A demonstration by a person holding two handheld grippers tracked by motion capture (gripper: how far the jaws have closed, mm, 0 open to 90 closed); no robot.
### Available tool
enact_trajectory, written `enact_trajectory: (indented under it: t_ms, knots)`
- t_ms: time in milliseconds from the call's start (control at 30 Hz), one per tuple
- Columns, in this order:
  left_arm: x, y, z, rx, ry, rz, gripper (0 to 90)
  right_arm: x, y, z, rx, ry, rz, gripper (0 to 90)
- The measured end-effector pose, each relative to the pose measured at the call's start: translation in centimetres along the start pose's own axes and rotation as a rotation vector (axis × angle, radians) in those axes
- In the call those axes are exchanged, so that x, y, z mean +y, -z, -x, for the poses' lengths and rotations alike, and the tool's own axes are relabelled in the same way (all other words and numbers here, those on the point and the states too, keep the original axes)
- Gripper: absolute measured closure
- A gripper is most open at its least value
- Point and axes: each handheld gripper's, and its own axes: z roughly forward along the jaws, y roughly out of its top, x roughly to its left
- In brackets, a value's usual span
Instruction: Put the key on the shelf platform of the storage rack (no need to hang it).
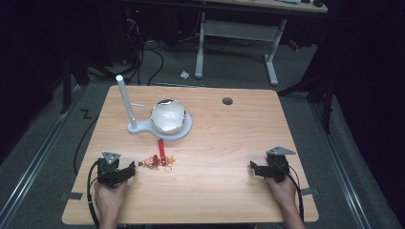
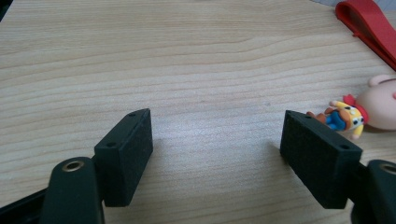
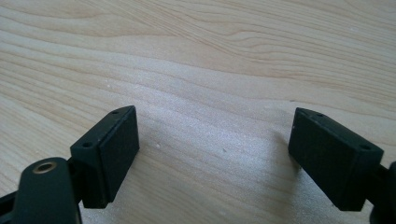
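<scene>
A small keychain of toy figures (image 1: pixel 154 162) with a red strap (image 1: pixel 162 149) and a ring lies on the wooden table (image 1: pixel 215 191), left of centre. In the left gripper view the little cowboy figure (image 2: pixel 344 119) and a pink figure (image 2: pixel 380 105) lie just beyond the right jaw, and the red strap (image 2: pixel 369 25) runs off at top right. My left gripper (image 1: pixel 131 169) rests open on the table just left of the keychain, with bare wood between its jaws. At the table's right side my right gripper (image 1: pixel 253 168) also stands open over bare wood (image 3: pixel 215 135).
A white stand (image 1: pixel 162 129) with a tall post (image 1: pixel 125 102) and a shiny round mirror (image 1: pixel 167 115) sits behind the keychain. A dark cable hole (image 1: pixel 228 101) is in the tabletop at back right. Another desk's legs (image 1: pixel 272 62) and cables stand on the floor beyond.
</scene>
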Motion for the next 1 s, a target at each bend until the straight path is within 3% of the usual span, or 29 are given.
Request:
enact_trajectory:
  t_ms: [67, 100, 200, 300, 367, 400, 633, 800, 833, 1000]
  knots:
    - [0.0, 0.0, -0.1, -0.009, -0.020, -0.005, 24.9, 0.0, 0.0, 0.0, 0.000, 0.000, 0.000, 16.1]
    - [0.0, 0.1, 0.0, -0.001, 0.006, -0.008, 24.9, 0.0, 0.0, 0.0, 0.000, 0.000, 0.000, 16.1]
    - [0.0, 0.1, 0.1, 0.005, 0.014, -0.014, 24.7, 0.0, 0.0, 0.0, 0.000, 0.000, 0.000, 16.1]
    - [0.0, 0.4, -0.1, -0.018, -0.020, -0.037, 24.8, 0.0, 0.0, 0.0, 0.000, 0.000, 0.000, 16.1]
    - [0.0, 0.8, 0.0, -0.020, 0.006, -0.048, 24.7, 0.0, 0.0, 0.0, 0.000, 0.000, 0.000, 16.1]
    - [0.1, 0.8, -0.1, -0.035, -0.010, -0.055, 24.3, 0.0, 0.0, 0.0, 0.000, 0.000, 0.000, 16.1]
    - [0.4, 2.0, 0.3, -0.059, 0.030, -0.099, 20.5, 0.0, 0.0, 0.0, 0.000, 0.000, 0.000, 16.1]
    - [0.1, 3.0, 0.8, -0.096, 0.019, -0.112, 19.1, 0.0, 0.0, 0.0, 0.000, 0.000, 0.000, 16.1]
    - [0.0, 3.2, 0.7, -0.107, 0.001, -0.118, 18.7, 0.0, 0.0, 0.0, 0.000, 0.000, 0.000, 16.1]
    - [-0.5, 4.2, 1.3, -0.127, 0.005, -0.144, 16.2, 0.0, 0.0, 0.0, 0.000, 0.000, 0.000, 16.1]
